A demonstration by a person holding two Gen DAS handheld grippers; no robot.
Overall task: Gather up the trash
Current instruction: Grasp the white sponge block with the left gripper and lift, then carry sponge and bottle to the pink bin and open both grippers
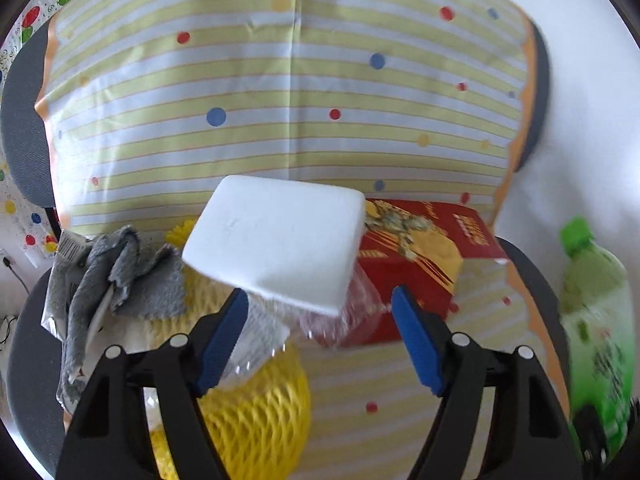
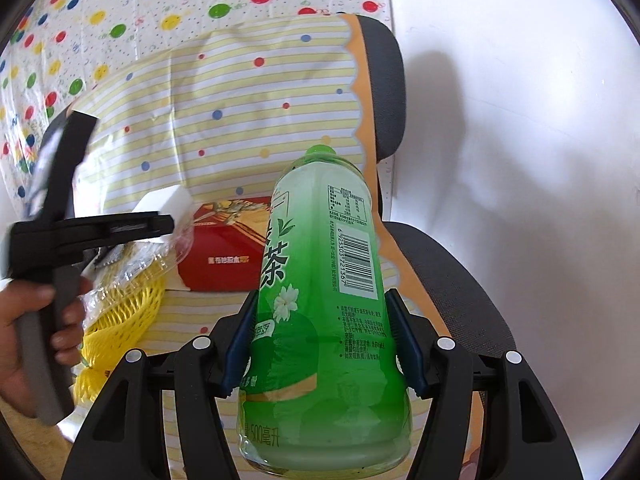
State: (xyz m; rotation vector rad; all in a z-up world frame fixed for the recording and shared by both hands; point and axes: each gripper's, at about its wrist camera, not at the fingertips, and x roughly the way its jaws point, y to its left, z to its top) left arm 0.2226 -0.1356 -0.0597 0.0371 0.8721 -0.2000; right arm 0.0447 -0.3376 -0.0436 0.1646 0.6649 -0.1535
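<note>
At twelve o'clock I see the striped cover (image 1: 248, 92), thin creased sheeting with a faint sheen, over a chair (image 2: 384, 92) of matt grey fabric. The white block (image 1: 276, 240) looks like matt foam, finely grained. At eight o'clock lies a fuzzy grey cloth (image 1: 120, 268); at six, yellow foam netting (image 1: 256, 420) under crinkled clear film (image 1: 256, 344). The red box (image 1: 420, 256) is glossy card. The green bottle (image 2: 320, 300) is smooth, shiny plastic.

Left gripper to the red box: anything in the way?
Yes. A white foam block sits just ahead of the left gripper, covering the red box's left end. Crumpled clear plastic lies below the block, against the box's near-left corner. The box's right part looks clear.
</note>
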